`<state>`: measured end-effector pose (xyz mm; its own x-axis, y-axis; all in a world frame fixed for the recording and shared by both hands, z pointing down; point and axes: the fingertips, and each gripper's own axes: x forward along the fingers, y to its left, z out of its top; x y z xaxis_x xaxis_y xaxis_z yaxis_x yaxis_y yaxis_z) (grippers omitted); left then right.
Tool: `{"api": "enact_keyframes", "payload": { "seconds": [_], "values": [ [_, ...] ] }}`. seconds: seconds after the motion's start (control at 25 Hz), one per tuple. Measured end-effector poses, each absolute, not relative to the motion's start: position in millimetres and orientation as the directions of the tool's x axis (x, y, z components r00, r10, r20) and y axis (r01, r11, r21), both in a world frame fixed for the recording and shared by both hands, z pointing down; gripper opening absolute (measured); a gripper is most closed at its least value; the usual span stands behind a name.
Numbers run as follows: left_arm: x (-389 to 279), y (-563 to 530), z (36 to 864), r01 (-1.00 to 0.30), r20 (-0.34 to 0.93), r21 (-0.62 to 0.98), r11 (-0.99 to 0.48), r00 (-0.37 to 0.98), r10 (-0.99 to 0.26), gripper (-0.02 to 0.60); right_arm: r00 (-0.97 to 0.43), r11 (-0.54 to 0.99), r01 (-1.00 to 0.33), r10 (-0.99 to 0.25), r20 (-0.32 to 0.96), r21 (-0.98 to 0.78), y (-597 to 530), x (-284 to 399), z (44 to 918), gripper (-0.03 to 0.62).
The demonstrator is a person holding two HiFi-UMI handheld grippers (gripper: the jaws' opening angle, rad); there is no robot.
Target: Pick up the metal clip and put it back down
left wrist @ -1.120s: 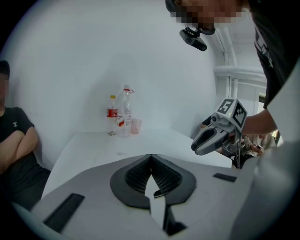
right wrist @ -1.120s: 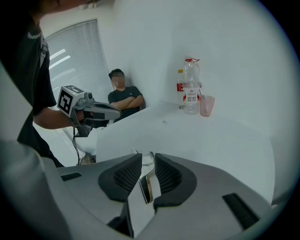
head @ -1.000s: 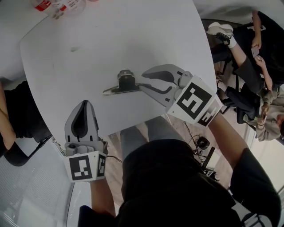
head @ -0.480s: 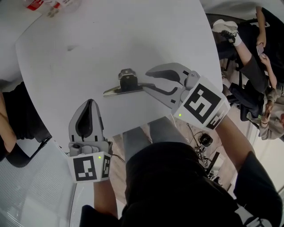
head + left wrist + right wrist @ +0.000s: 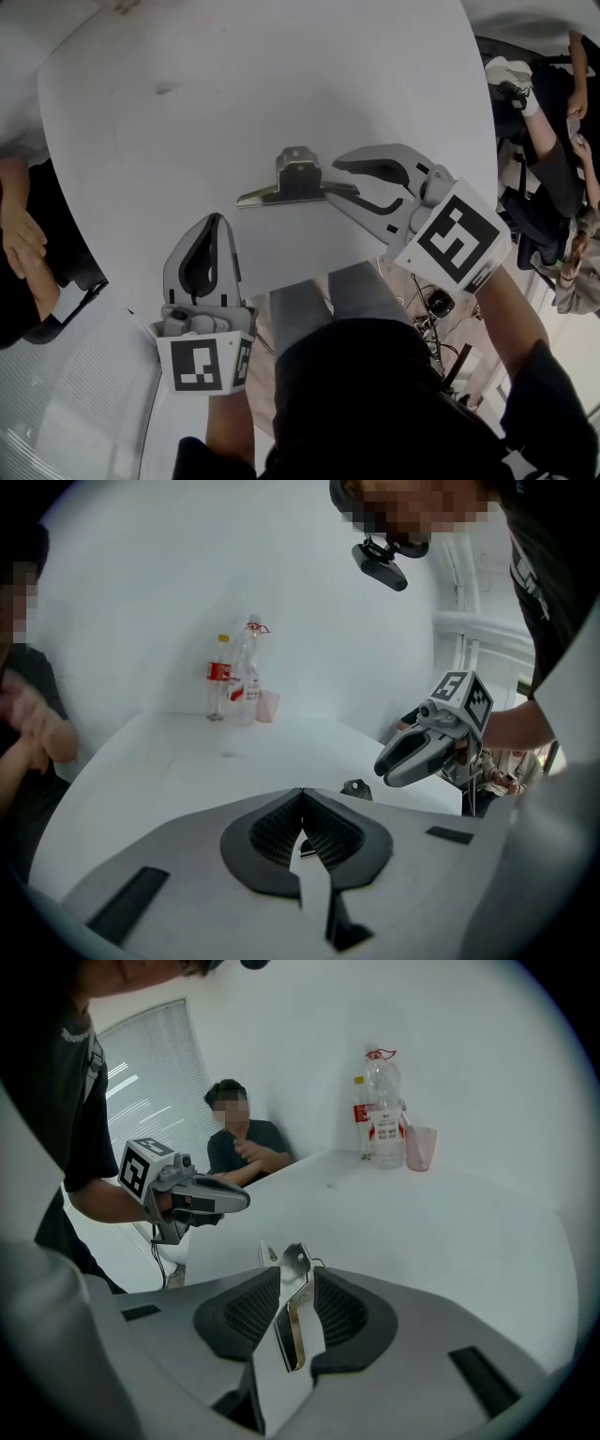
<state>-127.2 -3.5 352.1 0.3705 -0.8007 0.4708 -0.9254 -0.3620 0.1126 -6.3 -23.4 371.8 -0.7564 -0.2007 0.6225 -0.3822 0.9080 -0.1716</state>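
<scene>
Shiny metal clip (image 5: pixel 298 173) lies on white bench (image 5: pixel 234 84). Fingers of right gripper (image 5: pixel 332 178), just opening, straddle its 3 o'clock end unpressed; keep them centred.

The round table top (image 5: pixel 234 94) is plain white. The shiny metal clip (image 5: pixel 298 181) is silver-grey. The plastic left gripper (image 5: pixel 214 221) is light grey. Its pads (image 5: pixel 277 832) are black with a pattern of tiny ridges, and its cube (image 5: pixel 204 364) has black and white squares. The tall see-through plastic bottle (image 5: pixel 384 1119) has a red and white label. The small bottle (image 5: pixel 360 1119) has a red label and a yellow cap. The little plastic cup (image 5: pixel 419 1149) is pink. The seated person's T-shirt (image 5: pixel 267 1135) is black. The window blinds (image 5: pixel 141 1082) are white with thin stripes.
</scene>
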Motion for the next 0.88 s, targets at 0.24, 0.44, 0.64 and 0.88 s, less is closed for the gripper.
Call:
{"api": "enact_keyframes", "payload": {
  "seconds": [0.24, 0.44, 0.64, 0.88],
  "values": [
    [-132.7, -3.9, 359.2, -0.926, 0.482, 0.132, -0.354, 0.372, -0.793, 0.021, -0.756, 0.906, -0.376, -0.181, 0.629, -0.192, -26.5, -16.0, 382.1, 0.121],
    [-134.1, -8.4, 366.0, -0.925, 0.487, 0.144, -0.352, 0.376, -0.789, 0.021, -0.754, 0.904, -0.373, -0.163, 0.636, -0.210, -29.8, -19.0, 392.2, 0.123],
    [-135.3, -13.1, 374.7, -0.923, 0.499, 0.159, -0.351, 0.382, -0.778, 0.021, -0.759, 0.903, -0.358, -0.134, 0.637, -0.237, -30.4, -26.3, 401.6, 0.123],
    [-138.3, -17.2, 380.8, -0.923, 0.503, 0.174, -0.344, 0.384, -0.775, 0.021, -0.778, 0.895, -0.348, -0.109, 0.619, -0.279, -31.0, -34.7, 404.8, 0.123]
  ]
}}
